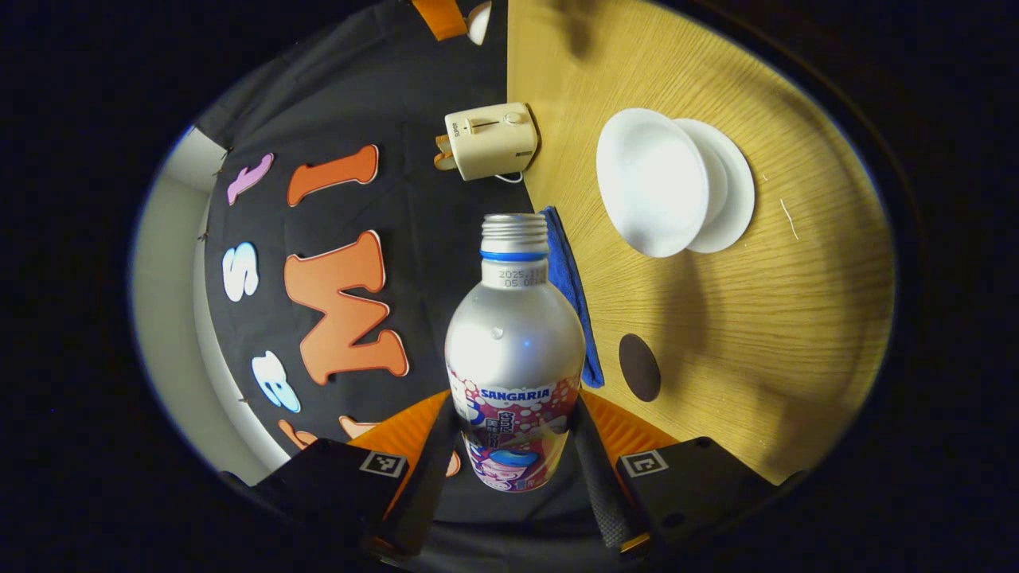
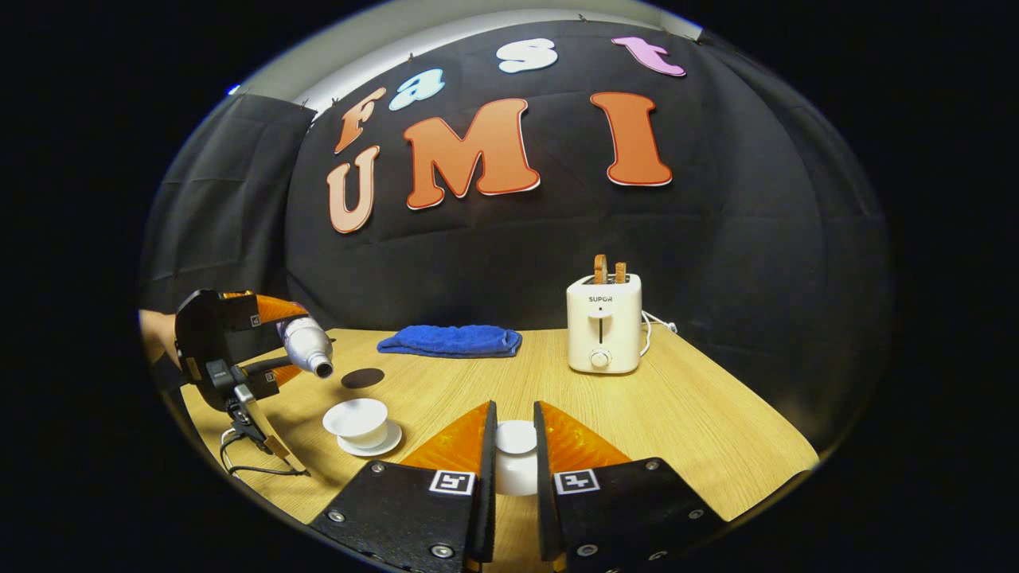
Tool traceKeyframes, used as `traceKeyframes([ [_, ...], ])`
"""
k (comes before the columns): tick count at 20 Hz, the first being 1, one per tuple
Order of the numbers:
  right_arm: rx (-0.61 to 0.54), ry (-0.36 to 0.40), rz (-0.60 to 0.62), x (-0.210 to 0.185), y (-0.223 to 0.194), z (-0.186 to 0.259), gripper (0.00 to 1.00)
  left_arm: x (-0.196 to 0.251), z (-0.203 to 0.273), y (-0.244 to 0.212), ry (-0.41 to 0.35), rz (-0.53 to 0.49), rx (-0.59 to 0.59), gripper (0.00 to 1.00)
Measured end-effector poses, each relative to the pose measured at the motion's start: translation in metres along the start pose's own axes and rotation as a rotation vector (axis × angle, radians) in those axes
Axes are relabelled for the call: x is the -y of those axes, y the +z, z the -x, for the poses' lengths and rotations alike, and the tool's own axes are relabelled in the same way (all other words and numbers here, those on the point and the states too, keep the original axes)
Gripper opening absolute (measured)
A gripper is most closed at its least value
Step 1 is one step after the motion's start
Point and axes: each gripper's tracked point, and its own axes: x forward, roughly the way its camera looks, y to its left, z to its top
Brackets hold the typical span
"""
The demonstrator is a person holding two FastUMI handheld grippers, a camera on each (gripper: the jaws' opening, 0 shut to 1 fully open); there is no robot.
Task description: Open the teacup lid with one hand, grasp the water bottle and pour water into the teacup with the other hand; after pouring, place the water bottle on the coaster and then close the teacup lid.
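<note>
On the wooden tabletop (image 2: 677,422) stand a toaster (image 2: 603,322) holding two slices, far right, and the uncovered teacup (image 2: 358,420) on its saucer, near left. Above it the left claw (image 1: 513,446) pinches the tilted, capless water bottle (image 1: 515,350). The right claw (image 2: 514,446) pinches the teacup lid (image 2: 516,438). The coaster (image 2: 363,378) lies beyond the cup.

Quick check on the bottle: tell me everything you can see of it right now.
The bottle looks like silver metal, with a threaded neck, a blue ring under the threads and a colourful printed label round its lower body. No cap is on; the mouth is open. The left gripper holds it by the lower body, a finger on each side. In the right gripper view it is tilted, mouth down, above and left of the teacup, off the table.
</note>
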Motion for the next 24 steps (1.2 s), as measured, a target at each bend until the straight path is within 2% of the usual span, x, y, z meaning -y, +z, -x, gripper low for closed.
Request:
traceKeyframes([
  [8,0.001,-0.002,-0.003,0.002,0.000,0.001,0.22,-0.015,-0.006,-0.001,0.030,-0.098,0.022,0.80],
  [10,0.003,0.004,0.000,0.001,0.000,0.002,0.22,-0.018,-0.008,-0.004,0.034,-0.106,0.025,0.83],
  [11,0.003,0.007,0.003,-0.001,0.000,0.002,0.22,-0.022,-0.009,-0.005,0.041,-0.116,0.024,0.80],
  [12,0.001,0.010,0.007,-0.002,-0.001,0.001,0.22,-0.025,-0.009,-0.007,0.049,-0.127,0.024,0.82],
  [13,0.001,0.009,0.010,-0.002,-0.001,0.000,0.22,-0.030,-0.008,-0.009,0.056,-0.137,0.025,0.80],
  [14,0.000,0.012,0.014,-0.003,-0.001,0.000,0.22,-0.033,-0.008,-0.010,0.065,-0.148,0.025,0.82],
  [16,-0.001,0.015,0.018,-0.005,-0.001,0.000,0.22,-0.041,-0.008,-0.013,0.084,-0.170,0.024,0.80],
  [21,0.003,0.022,0.025,-0.006,0.001,0.001,0.22,-0.061,-0.006,-0.021,0.127,-0.210,0.018,0.82],
  [24,0.005,0.022,0.022,-0.007,0.002,0.001,0.22,-0.073,-0.004,-0.023,0.155,-0.227,0.021,0.80],
])
